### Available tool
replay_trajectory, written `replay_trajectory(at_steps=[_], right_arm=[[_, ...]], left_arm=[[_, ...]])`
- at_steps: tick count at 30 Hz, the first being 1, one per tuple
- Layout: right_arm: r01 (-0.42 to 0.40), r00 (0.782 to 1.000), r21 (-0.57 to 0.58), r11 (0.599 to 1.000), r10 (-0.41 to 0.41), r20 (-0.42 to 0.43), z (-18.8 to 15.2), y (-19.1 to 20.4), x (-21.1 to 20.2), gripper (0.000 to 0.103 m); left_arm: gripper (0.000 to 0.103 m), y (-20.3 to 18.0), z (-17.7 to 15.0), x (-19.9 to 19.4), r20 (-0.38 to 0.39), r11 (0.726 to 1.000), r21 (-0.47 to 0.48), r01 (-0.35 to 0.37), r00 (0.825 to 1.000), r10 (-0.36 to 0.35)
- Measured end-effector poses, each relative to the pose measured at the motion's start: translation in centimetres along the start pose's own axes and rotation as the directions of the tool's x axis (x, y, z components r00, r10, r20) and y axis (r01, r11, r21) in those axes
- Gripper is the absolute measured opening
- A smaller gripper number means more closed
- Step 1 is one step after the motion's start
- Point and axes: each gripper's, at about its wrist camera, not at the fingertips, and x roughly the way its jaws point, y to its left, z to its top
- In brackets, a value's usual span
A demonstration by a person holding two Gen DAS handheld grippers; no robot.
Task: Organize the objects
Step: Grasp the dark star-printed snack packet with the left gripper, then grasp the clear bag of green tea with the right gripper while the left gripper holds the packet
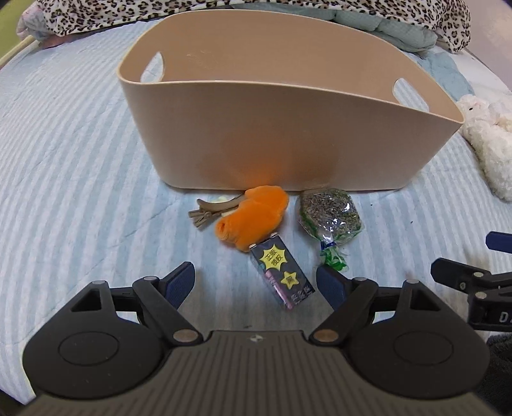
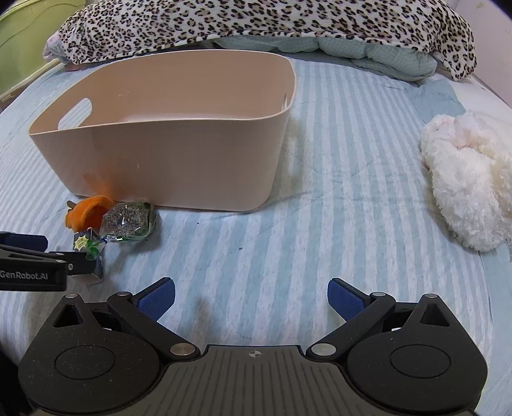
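Observation:
A beige plastic basket (image 1: 272,137) with handle holes stands on a striped bed; it also shows in the right wrist view (image 2: 179,166). In front of it lie a tan hair clip (image 1: 208,212), an orange plush piece (image 1: 252,217), a clear bag of dried herbs (image 1: 329,216) and a small dark box with yellow stars (image 1: 283,273). My left gripper (image 1: 256,284) is open, its fingers either side of the dark box, just short of it. My right gripper (image 2: 251,297) is open and empty over bare bedding, right of the small things (image 2: 128,219).
A white fluffy plush toy (image 2: 467,182) lies at the right on the bed. A leopard-print blanket (image 2: 256,25) and a pale green quilt (image 2: 368,48) are piled behind the basket. The bed's edge and a green wall (image 2: 19,38) are at far left.

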Motion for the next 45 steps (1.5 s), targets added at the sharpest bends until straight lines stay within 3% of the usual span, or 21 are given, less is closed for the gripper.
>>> replay_trajectory(at_steps=[7, 13, 18, 29, 34, 41, 45], right_arm=[[-0.013, 0.999, 0.045, 0.999, 0.015, -0.038, 0.0, -0.4, 0.8, 0.103], [-0.046, 0.995, 0.108, 0.993, 0.055, -0.078, 0.6, -0.1, 1.6, 0.103], [-0.06, 0.996, 0.061, 0.996, 0.064, -0.059, 1.4, 1.9, 1.8, 0.101], [-0.122, 0.991, 0.005, 0.993, 0.122, -0.053, 2.8, 7.6, 4.3, 0.091], [-0.106, 0.992, 0.016, 0.994, 0.107, -0.067, 3.0, 9.0, 5.9, 0.091], [-0.121, 0.99, 0.089, 0.989, 0.127, -0.059, 3.2, 8.6, 4.8, 0.092], [-0.142, 0.99, 0.123, 0.982, 0.142, 0.003, 3.6, 7.9, 3.2, 0.097]], left_arm=[[0.082, 1.0, -0.6, 1.4, -0.031, 0.999, -0.022, -0.032, 0.999, 0.031], [0.056, 2.8, -0.6, 1.0, -0.045, 1.0, -0.018, -0.012, 0.999, 0.011], [0.025, 4.4, -0.4, 1.0, -0.063, 1.0, -0.005, 0.018, 0.998, -0.018], [0.025, 7.3, -0.6, 0.8, -0.08, 1.0, 0.0, -0.001, 0.997, 0.001], [0.025, 7.8, -0.2, 1.4, -0.082, 0.999, -0.044, 0.03, 0.996, -0.033], [0.025, 8.8, -0.7, 0.7, -0.07, 0.998, -0.065, 0.022, 0.997, -0.026], [0.025, 8.9, -0.8, 0.6, -0.064, 0.999, -0.051, 0.018, 0.998, -0.021]])
